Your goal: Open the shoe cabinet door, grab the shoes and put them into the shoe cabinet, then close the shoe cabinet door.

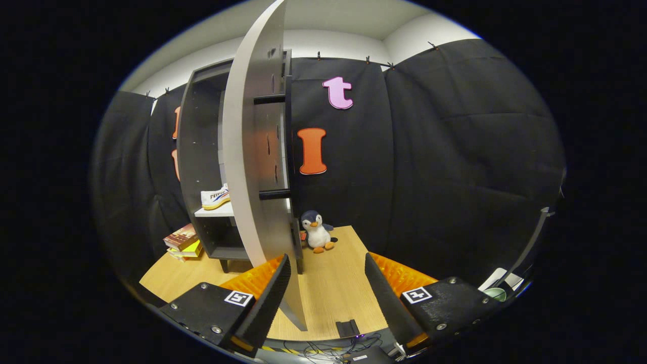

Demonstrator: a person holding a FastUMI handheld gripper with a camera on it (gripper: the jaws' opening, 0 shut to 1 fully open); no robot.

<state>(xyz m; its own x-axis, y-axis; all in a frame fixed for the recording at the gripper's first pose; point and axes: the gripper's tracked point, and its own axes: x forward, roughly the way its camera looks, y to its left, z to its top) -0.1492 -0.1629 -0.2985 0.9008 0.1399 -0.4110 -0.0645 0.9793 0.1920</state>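
The dark shoe cabinet point(199, 151) stands on the wooden floor to the left beyond my fingers. Its pale door point(247, 167) is swung wide open and stands edge-on right in front of me, its lower edge reaching down beside my left finger point(270, 298). A white shoe point(216, 198) with coloured stripes lies on a white shelf point(218, 212) inside the cabinet. My gripper point(328, 293) is open, with nothing between its fingers; the door edge sits just inside the left finger without being pressed by both.
A plush penguin point(317, 231) sits on the floor by the black cloth wall, right of the cabinet. A stack of books point(183, 241) lies left of the cabinet. Cables and a small black device point(348, 327) lie at the floor's near edge.
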